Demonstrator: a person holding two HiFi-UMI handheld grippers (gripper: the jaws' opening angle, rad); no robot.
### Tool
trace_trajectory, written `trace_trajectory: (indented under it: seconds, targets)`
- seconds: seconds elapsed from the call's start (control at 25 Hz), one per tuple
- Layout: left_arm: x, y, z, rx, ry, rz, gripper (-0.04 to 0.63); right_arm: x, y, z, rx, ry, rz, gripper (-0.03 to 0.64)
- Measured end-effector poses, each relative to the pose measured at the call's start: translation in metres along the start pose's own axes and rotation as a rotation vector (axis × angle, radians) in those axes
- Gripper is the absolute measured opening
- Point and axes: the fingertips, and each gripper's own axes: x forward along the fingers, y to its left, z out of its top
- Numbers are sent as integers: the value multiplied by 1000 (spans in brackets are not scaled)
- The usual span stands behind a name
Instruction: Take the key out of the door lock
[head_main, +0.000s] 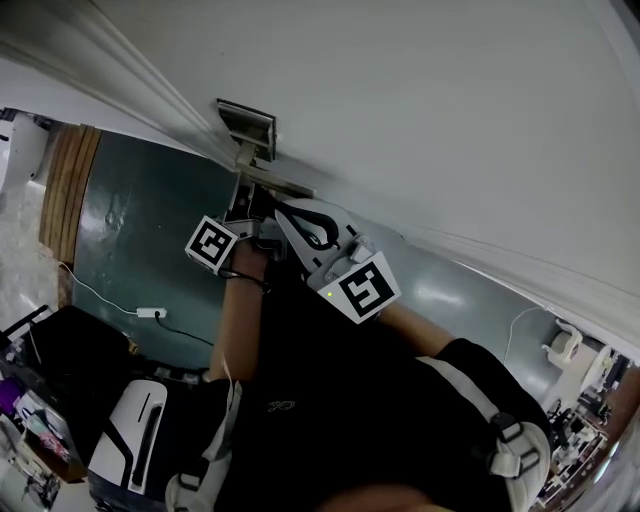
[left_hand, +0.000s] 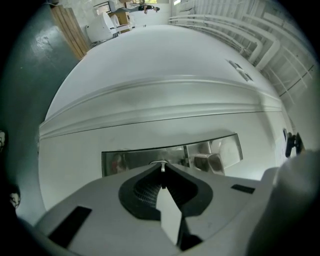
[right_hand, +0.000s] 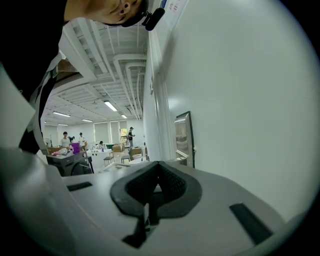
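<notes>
- The only holder here is the metal lock plate (left_hand: 125, 161), a rectangle set flush in the white door (left_hand: 165, 60). The key (left_hand: 161, 166) is at its face, right in front of the plate's middle.
- I can't confirm how deep the key sits, because the jaw tips cover the keyhole itself.
- In the left gripper view I see only the key's thin silver edge, a narrow upright sliver with a small crossbar on top. Its flat faces turn toward the 2 jaws.
- From that edge-on look, the key's long axis seems to run along the gripper's own line, pointing into the plate. The shaft past the tips is hidden.
- The left gripper (left_hand: 161, 172) is clenched on the key, its 2 dark ribbed pads pinching it at the very tips and pressed up close to the plate.
- The right gripper (right_hand: 159, 166) has its jaws together with nothing between them. It is beside the door surface, apart from the plate, which shows edge-on further along the door in the right gripper view.
- In the head view both grippers sit close together below the plate, the left one leading up to it.
</notes>
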Motion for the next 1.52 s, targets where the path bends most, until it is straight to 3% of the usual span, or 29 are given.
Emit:
trace_trajectory:
  seconds: [0.4,0.76,1.08,1.52]
  targets:
    - [-3,1,0,10,31,-2,37,1,1,2,-3,-11,0,9]
    - [-5,2,0,-18,11,-3,37,0,0,2,1,-11,1,9]
    - [-5,0,0,23,17,-27,37,2,-2,2,5,-13,3,9]
    - [-13,0,-3,6,16,-10,37,4,3,2,6,-14,14,9]
